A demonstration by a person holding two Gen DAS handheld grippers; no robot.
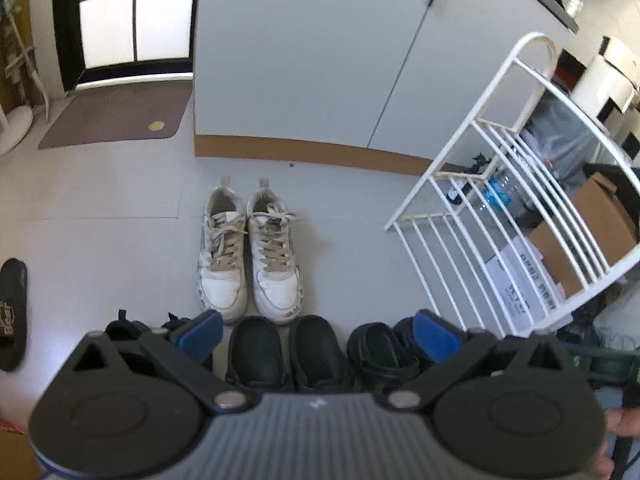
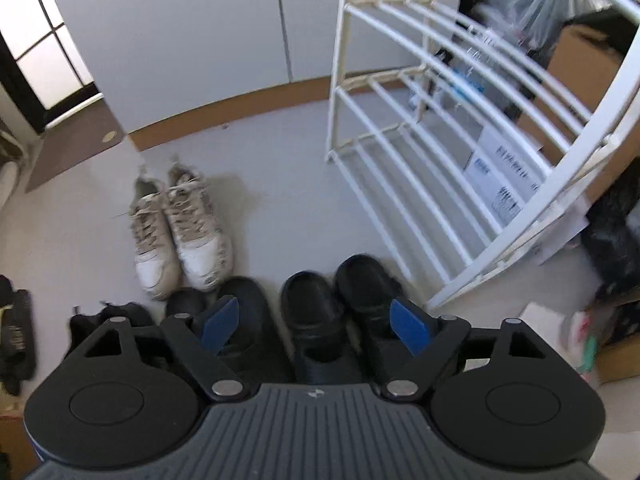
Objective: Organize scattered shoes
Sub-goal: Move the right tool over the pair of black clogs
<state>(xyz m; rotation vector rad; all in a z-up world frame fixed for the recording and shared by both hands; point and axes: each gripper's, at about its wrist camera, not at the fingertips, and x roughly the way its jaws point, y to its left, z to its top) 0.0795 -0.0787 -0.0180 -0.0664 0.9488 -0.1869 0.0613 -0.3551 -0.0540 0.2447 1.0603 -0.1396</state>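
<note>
Left gripper (image 1: 318,334) hangs over the floor with its blue-padded jaws spread wide and nothing between them; its body is ribbed grey plastic flanked by two round black housings. Right gripper (image 2: 316,322) is likewise spread wide and empty, tilted down over the row of dark shoes.

Going left to right in the left wrist view: a flat black slide sandal (image 1: 12,314) with pale lettering lies alone at the far left edge, well apart from the rest. Next come dark, soft-looking shoes (image 1: 128,326), mostly hidden behind the left finger. Beyond them stands a pair of white sneakers (image 1: 250,256), side by side and touching, toes toward the camera, with beige laces, scuffed smooth toe caps and printed marks along the sides. Just in front of their toes sits a pair of black slip-ons (image 1: 286,350) with smooth, rounded, matte uppers. Beside those is a pair of black clogs (image 1: 380,350), glossier and rubbery, with a strap across each; the right wrist view shows them directly under the right gripper (image 2: 340,308).

At the right a white shoe rack (image 1: 496,208) of thin round metal bars with arched ends leans tilted, its shelves bare. Behind it are cardboard boxes (image 1: 580,240) and a plastic water bottle (image 1: 500,196). The floor (image 1: 100,220) is pale grey and smooth.
</note>
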